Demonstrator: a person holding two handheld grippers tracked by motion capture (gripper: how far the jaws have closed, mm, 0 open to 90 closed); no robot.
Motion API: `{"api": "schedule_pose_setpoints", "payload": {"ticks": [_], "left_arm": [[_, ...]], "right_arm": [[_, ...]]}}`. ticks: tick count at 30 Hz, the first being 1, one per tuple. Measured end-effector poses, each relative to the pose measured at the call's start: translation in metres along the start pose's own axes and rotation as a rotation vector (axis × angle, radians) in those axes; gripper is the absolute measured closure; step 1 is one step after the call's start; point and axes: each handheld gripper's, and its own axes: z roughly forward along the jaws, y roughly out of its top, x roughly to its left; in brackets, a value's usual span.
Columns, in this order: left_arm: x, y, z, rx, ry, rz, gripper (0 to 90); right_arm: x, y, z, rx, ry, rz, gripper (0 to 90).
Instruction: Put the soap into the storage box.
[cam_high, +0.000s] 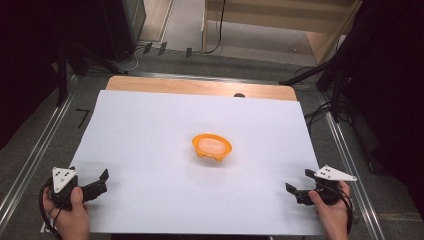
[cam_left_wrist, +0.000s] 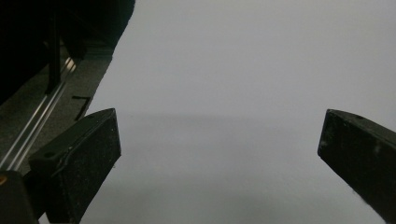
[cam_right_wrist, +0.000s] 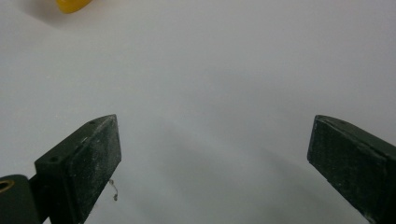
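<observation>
Setup: a white sheet (cam_high: 150, 150) covers most of a light wooden table (cam_high: 200, 86). Near its centre sits a small orange plastic bowl with a scalloped foot (cam_high: 212, 147), upright, with something pale and rounded inside it; what that content is cannot be told from the high view.

Left gripper (cam_high: 98, 182): held low at the near left corner of the sheet by the person's left hand (cam_high: 67, 212), jaws spread wide with nothing between them. In the left gripper view its black pads (cam_left_wrist: 81, 158) frame bare white sheet, with the table's edge rail at the far left.

Right gripper (cam_high: 299, 186): held at the near right edge by the right hand (cam_high: 332, 212), jaws likewise wide apart and empty. The right gripper view shows the pads (cam_right_wrist: 84, 161) over plain sheet, with a sliver of the orange bowl (cam_right_wrist: 72, 5) at the top left corner.

Both grippers are well apart from the bowl, one on either side, and angled roughly inward towards the middle of the sheet. Judgement: this reads as a ready stance, jaws pre-opened so either can approach the bowl without a pause. The right gripper, already sighting the bowl's edge, seems the likelier to reach first. The bowl's thin rim would probably suit a pinch across the wall.
</observation>
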Motion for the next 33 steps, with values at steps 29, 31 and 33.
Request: {"api": "schedule_pose_setpoints", "payload": {"ticks": [29, 31, 33], "left_arm": [[0.000, 0.000, 0.000, 0.000, -0.001, 0.001, 0.0], [0.000, 0.000, 0.000, 0.000, 0.000, 0.001, 0.0], [0.000, 0.000, 0.000, -0.001, 0.000, 0.000, 0.0]], "right_arm": [[-0.018, -0.033, -0.037, -0.159, -0.062, 0.110, 2.9], [-0.018, -0.033, -0.036, -0.151, -0.053, 0.104, 2.9], [-0.017, -0.032, -0.035, -0.141, -0.046, 0.090, 1.6]]}}
